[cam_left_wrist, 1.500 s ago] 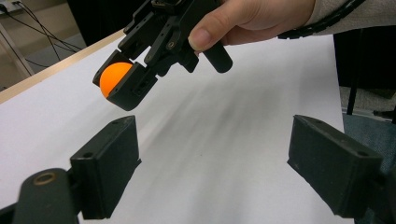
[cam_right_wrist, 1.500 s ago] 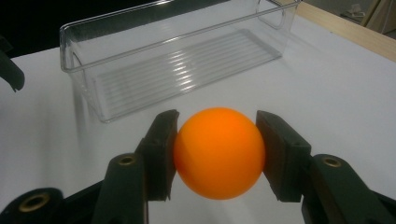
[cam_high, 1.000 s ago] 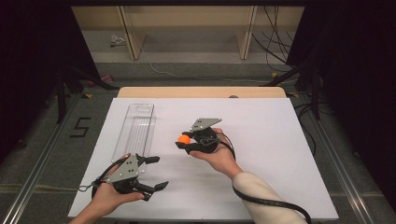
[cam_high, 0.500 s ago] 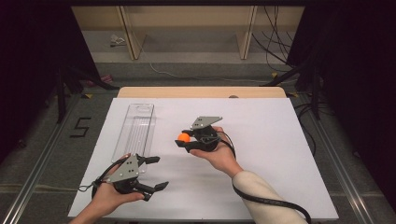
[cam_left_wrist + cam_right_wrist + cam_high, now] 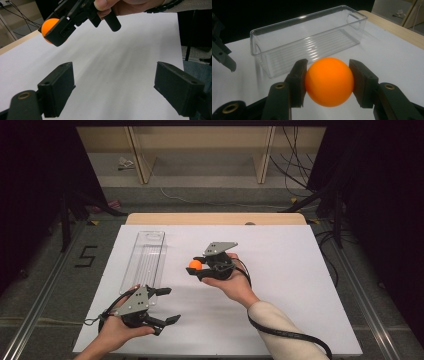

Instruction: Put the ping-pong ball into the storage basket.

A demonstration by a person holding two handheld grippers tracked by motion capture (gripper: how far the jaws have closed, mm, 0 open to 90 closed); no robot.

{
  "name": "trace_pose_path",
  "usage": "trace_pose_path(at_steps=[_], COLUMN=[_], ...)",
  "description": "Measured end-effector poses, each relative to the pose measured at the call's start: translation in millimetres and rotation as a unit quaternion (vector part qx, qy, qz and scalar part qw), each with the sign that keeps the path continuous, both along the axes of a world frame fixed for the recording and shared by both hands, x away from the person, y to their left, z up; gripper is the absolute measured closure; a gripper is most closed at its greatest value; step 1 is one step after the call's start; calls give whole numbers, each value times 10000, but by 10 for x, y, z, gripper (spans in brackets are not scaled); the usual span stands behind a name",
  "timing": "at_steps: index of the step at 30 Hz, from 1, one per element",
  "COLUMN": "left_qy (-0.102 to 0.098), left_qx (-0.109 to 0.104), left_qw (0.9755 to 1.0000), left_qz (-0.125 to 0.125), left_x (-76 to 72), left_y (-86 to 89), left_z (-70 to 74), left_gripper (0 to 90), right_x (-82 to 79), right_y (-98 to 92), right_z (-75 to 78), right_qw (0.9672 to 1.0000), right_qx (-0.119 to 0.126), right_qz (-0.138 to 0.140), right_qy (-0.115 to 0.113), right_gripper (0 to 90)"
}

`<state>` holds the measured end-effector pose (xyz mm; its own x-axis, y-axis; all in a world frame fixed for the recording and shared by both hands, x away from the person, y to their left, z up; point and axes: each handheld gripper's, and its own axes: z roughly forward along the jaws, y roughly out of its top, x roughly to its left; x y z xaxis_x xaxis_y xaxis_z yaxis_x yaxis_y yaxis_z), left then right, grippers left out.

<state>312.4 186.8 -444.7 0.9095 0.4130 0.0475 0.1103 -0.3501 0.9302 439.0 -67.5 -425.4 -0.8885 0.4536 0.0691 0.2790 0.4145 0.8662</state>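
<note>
An orange ball (image 5: pixel 329 81) is clamped between the two black pads of my right gripper (image 5: pixel 328 82), which is shut on it and held above the white table top near its middle (image 5: pixel 196 266). The same ball (image 5: pixel 48 26) shows at the upper left of the left gripper view, lifted off the surface. A clear plastic bin (image 5: pixel 145 257) lies empty to the left of the ball, long side running away from me; in the right gripper view the bin (image 5: pixel 309 37) is just beyond the ball. My left gripper (image 5: pixel 167 305) rests low near the front left, jaws wide apart (image 5: pixel 113 90) with nothing between them.
The white sheet (image 5: pixel 300 285) covers the table, with a wooden strip (image 5: pixel 215 218) along its far edge. Dark floor and metal rails border both sides. Shelving legs and cables stand beyond the table.
</note>
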Motion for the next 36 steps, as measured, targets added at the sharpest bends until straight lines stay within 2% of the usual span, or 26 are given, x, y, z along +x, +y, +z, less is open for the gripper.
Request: trace_pose_path(at_steps=[36], left_qy=[-15], left_qx=[41], left_qw=[10000], left_qz=[-48], left_x=[-2], left_y=[-11], left_z=[-4], left_gripper=[158], right_x=[82], right_y=[124], right_z=[115], right_qw=[10000], right_qx=[19], right_qz=[50], right_qy=[-29], right_gripper=[512])
